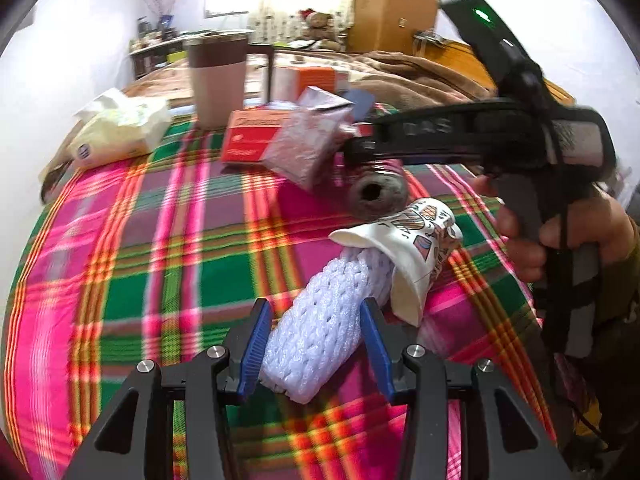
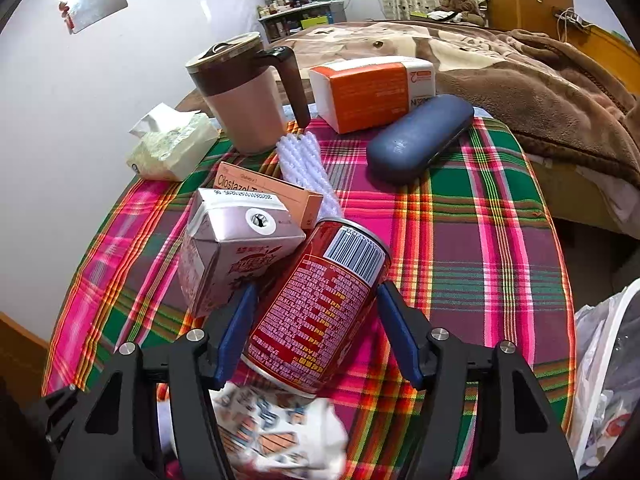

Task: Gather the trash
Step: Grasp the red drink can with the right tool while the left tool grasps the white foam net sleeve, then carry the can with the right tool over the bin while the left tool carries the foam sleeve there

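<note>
On the plaid tablecloth (image 1: 140, 280), a white foam net sleeve (image 1: 320, 332) lies between the blue pads of my open left gripper (image 1: 316, 340), its far end tucked in a crushed patterned paper cup (image 1: 420, 256). My right gripper (image 2: 316, 328) is open around a red drink can (image 2: 316, 304) lying on its side; it also shows in the left wrist view (image 1: 376, 196). A pink milk carton (image 2: 232, 248) leans against the can's left. The crushed cup (image 2: 276, 436) sits below the right gripper. Another foam net (image 2: 304, 168) lies beyond the carton.
A brown lidded mug (image 2: 248, 96), tissue pack (image 2: 172, 148), medicine box (image 2: 268, 192), orange-white box (image 2: 372, 92) and blue glasses case (image 2: 416, 140) stand at the table's far side. A lined trash bin (image 2: 608, 380) is at the right edge. A bed with a brown blanket (image 2: 520, 80) lies behind.
</note>
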Tool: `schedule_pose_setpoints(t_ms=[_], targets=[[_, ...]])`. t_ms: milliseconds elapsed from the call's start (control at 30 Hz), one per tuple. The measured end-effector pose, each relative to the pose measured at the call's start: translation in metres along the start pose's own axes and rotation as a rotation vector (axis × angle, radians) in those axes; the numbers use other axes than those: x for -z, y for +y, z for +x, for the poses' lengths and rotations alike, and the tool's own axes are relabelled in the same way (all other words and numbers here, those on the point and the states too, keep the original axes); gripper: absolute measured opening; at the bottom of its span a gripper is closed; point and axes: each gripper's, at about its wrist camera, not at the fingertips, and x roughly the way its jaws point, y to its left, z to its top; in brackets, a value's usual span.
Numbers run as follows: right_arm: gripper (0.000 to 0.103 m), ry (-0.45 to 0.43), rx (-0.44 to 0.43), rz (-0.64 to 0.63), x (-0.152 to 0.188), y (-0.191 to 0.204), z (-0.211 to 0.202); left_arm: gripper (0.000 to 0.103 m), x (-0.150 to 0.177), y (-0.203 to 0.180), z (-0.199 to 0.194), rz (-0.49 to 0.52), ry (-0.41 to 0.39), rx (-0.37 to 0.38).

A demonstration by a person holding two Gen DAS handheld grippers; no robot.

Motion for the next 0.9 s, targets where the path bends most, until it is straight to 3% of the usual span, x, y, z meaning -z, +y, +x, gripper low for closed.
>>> schedule_pose_setpoints(t_ms=[133, 333, 433, 567, 900], targets=[[0.059, 0.004, 0.002, -0.030, 0.003, 0.000, -0.004, 0.046, 0.004, 0.017, -0.006, -0.065, -0.004, -0.059], [0.058, 0.024, 0.092, -0.126, 0.009, -0.002, -0.015, 0.047, 0.006, 0.033, -0.011, -0.145, -0.002, -0.106], [0.058, 0.042, 0.110, -0.141, 0.011, -0.008, -0.020, 0.049, 0.007, 0.031, -0.012, -0.142, 0.002, -0.101], [0.059, 0.049, 0.116, -0.138, 0.008, -0.009, -0.017, 0.062, 0.005, 0.024, -0.004, -0.085, 0.024, -0.093], [0.060, 0.065, 0.137, -0.118, 0.002, -0.001, -0.006, 0.069, -0.005, 0.024, 0.013, -0.024, 0.050, -0.154]])
